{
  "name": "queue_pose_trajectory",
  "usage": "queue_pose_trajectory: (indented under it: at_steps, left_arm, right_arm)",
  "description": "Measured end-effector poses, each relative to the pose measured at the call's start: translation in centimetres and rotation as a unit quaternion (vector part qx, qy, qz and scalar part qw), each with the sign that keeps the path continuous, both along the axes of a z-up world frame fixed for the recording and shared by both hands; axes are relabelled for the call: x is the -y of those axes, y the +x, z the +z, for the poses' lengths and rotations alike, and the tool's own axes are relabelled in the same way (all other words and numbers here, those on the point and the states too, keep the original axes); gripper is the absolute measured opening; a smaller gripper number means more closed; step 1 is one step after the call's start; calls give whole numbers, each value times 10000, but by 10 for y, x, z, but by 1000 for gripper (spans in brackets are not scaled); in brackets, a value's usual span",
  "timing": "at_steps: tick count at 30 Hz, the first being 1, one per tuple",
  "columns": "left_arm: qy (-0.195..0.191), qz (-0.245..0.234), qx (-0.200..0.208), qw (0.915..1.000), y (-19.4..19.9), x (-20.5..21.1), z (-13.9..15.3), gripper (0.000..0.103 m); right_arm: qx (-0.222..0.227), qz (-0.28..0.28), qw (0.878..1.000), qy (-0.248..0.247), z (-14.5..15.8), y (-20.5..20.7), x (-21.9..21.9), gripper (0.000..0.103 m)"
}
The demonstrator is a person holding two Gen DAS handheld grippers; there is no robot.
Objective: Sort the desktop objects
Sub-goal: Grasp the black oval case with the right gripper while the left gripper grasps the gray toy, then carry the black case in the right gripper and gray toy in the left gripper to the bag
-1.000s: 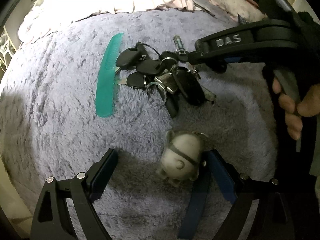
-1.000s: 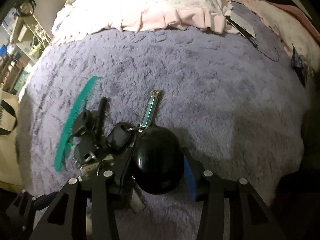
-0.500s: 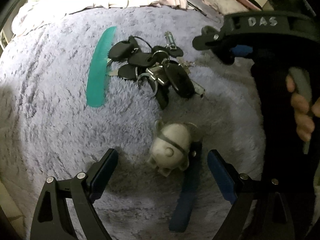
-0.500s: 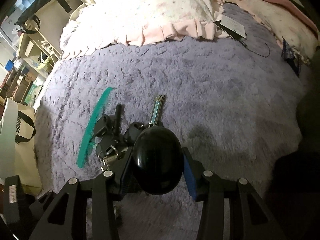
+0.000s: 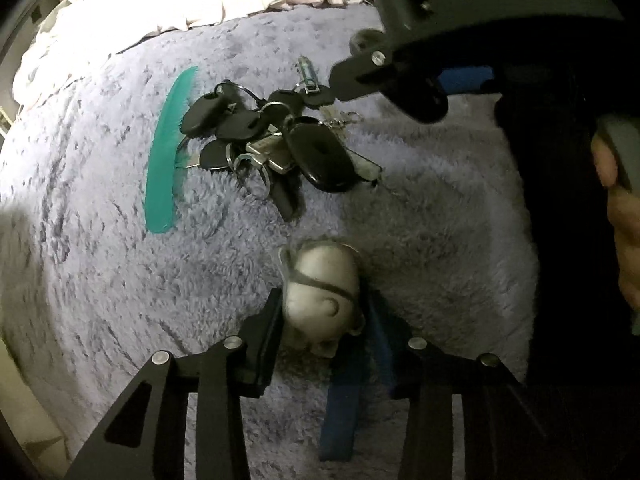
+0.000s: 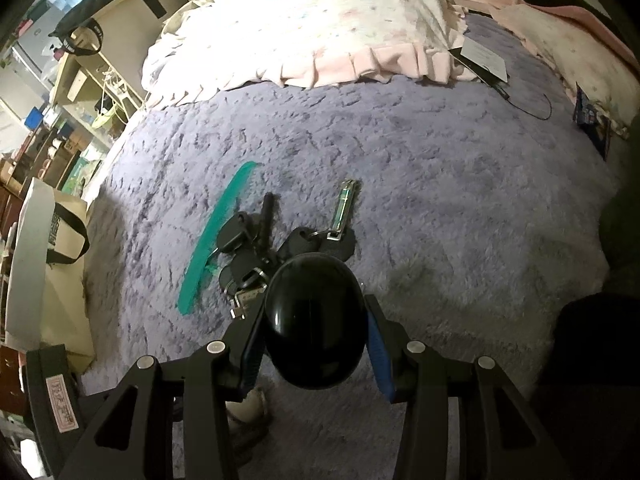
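A fluffy lavender blanket point(image 6: 420, 168) covers a bed, and small things lie scattered on it. The left hand-held gripper point(image 5: 322, 312) points steeply down, and its jaws have just been closing around a small grey pig figurine point(image 5: 322, 296); the black pad on one side and the blue pad on the other now sit against the pig's flanks, gripping it where it rests on the blanket. Just beyond the pig lies a bunch of keys point(image 5: 276, 148) with black fobs and metal rings, and beside the keys, touching their far edge, a teal comb point(image 5: 166, 152). The right hand-held gripper point(image 6: 314, 328) is clamped on a glossy black oval object point(image 6: 314, 316), perhaps a case or a computer mouse, held above the keys. A person's fingers point(image 5: 618, 208) wrap that gripper's handle. A frilled pink-and-white quilt point(image 6: 320, 24) lies bunched at the head of the bed.
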State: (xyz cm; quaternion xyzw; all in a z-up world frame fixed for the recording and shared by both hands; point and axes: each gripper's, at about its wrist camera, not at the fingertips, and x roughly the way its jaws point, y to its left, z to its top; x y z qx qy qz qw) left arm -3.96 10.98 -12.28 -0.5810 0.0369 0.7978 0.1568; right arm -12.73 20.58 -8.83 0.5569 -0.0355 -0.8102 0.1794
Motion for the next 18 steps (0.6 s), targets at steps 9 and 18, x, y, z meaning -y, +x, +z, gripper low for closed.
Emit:
queue_pose_trajectory:
  at_steps: [9,18]
  left_arm:
    - [-44,39,-579,9983,8,6,45,38]
    - [0,353,-919,9951,2,33,87,38]
  right_arm:
    - [-52,36,9999,122,12,10,4,42]
    - [-160,125,9994,268,32,32,16,42]
